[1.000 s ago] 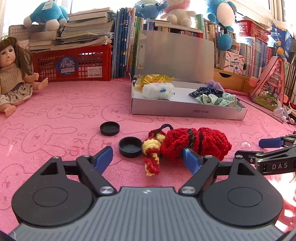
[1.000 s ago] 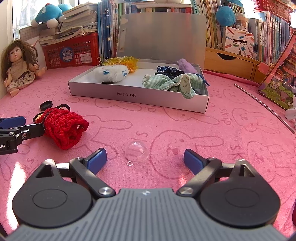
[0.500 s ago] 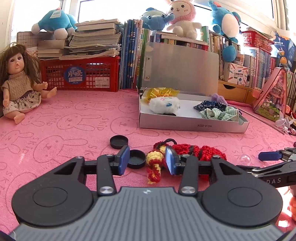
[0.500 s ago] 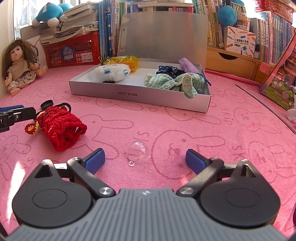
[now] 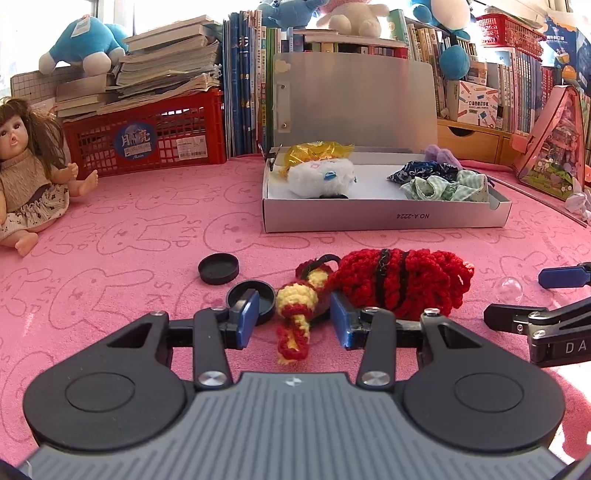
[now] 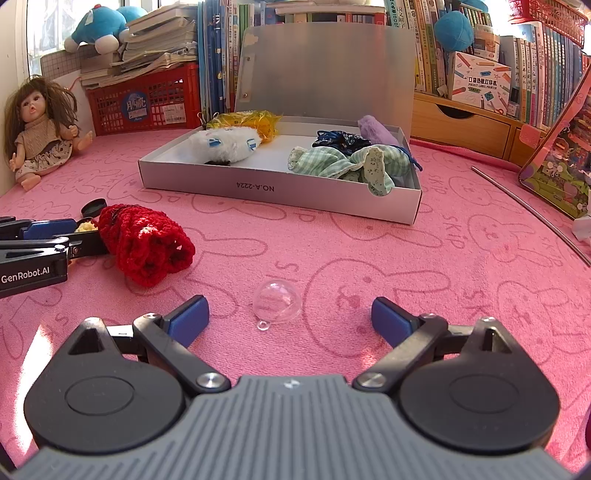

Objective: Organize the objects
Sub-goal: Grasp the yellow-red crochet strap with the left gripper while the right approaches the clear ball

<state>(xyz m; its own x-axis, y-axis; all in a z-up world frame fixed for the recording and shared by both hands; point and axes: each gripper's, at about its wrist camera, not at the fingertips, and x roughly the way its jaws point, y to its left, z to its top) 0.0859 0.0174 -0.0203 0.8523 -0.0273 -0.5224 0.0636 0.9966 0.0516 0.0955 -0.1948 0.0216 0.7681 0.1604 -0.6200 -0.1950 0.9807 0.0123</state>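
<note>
Pink mat [image 5: 110, 229]: red crochet pouch [image 5: 399, 284], yellow-striped tassel.

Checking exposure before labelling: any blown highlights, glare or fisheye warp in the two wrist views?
Left wrist view: window top left blown white, sun patch on the pink mat lower right, books bowed by fisheye. Right wrist view: clear dome low contrast but sharp, glare top right, mat edges curved. No motion blur in either.

Left gripper [image 5: 291, 321] — grey ribbed housing at bottom of frame, two black round-disc lobes, black linkage arms with silver screws, blue pads on fingers [image 5: 246, 318]. Right gripper [image 6: 290, 319] — same build, small logo at housing centre. White "GenRobot.AI" lettering on black side, left edge of right wrist view.
</note>
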